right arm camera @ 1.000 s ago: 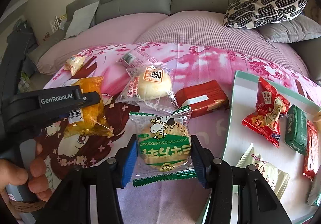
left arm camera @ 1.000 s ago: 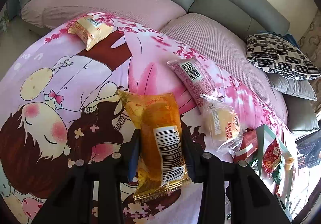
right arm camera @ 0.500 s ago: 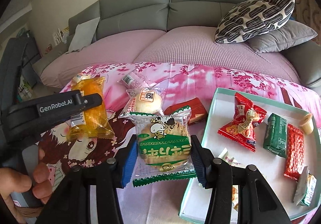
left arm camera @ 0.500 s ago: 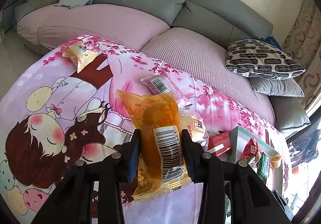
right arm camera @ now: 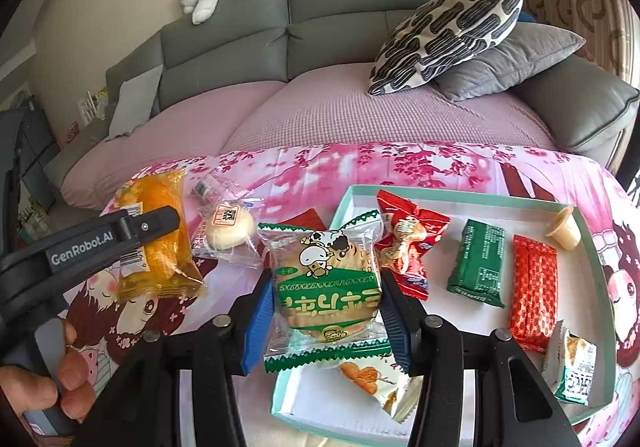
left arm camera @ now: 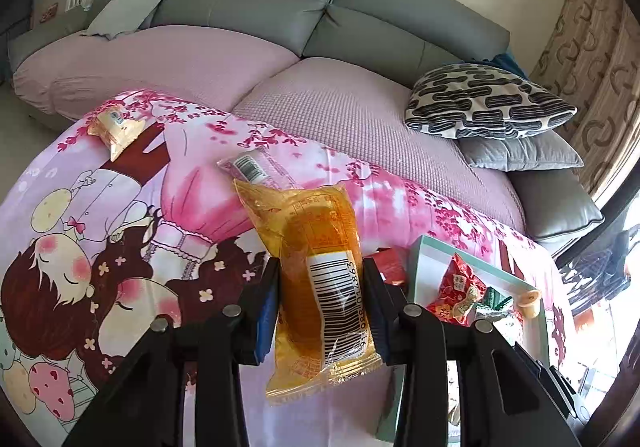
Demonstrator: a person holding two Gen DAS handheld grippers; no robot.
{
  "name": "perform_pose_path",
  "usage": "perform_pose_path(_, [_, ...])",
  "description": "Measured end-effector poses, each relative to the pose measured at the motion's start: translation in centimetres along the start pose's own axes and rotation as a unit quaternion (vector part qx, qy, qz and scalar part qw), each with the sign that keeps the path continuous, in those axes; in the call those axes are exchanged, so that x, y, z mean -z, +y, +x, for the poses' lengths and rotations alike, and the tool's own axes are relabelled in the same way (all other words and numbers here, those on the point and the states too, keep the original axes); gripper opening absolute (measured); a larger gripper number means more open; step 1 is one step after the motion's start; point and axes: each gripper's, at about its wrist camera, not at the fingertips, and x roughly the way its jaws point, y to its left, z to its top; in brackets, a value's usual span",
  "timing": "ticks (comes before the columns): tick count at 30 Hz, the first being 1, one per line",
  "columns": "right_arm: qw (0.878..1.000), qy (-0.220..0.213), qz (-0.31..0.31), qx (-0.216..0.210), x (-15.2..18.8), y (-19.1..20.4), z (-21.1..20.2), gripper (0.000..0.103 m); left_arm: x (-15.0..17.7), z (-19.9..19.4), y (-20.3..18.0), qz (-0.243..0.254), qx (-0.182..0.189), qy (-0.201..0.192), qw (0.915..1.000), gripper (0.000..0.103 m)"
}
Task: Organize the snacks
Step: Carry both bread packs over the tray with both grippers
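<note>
While clamped between the left tongs [left arm camera: 320, 299], the orange cake packet [left arm camera: 316, 279] hangs barcode-up above the cartoon-print cloth [left arm camera: 120, 247] of the desk, with the pale-green tray [left arm camera: 420, 247] just to the right and partly hidden behind the right-hand finger. Left lying on the cloth: a small yellow packet [left arm camera: 116, 129] at the far edge and a pink barcoded packet [left arm camera: 252, 167] behind the held one. Best carried level and clear of the tray wall before any release, since soft film buckles if dragged over a rim. Seen from the right wrist, shut on the green cow-print cake packet [right arm camera: 326, 287], the right tongs [right arm camera: 324, 307] sit over the near-left corner of the tray [right arm camera: 592, 247], which holds a red snack bag [right arm camera: 408, 239], a green bar [right arm camera: 478, 263], a red bar [right arm camera: 532, 295], a jelly cup [right arm camera: 564, 233] and a cracker packet [right arm camera: 372, 379] directly under the held one. Also visible there: a round bun packet [right arm camera: 228, 233] on the cloth. Worth shifting toward the bare white floor between the red bag and the cracker packet, lowering close, then letting go, so nothing stacks or slides out. Worth spacing the two drops to keep the tongs from colliding.
</note>
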Motion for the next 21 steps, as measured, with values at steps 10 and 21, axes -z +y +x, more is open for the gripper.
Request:
perform_pose_path(10, [0.998,-0.005,0.051,0.042,-0.1,-5.5,-1.0,0.053,1.6,0.8,-5.4,0.035,0.043,0.018,0.9983,0.041])
perform_pose_path(21, [0.987,-0.011,0.108,0.119,0.5,-12.5,-2.8,0.053,4.1,1.7,-11.6,0.083,0.097,0.046,0.9908,0.041])
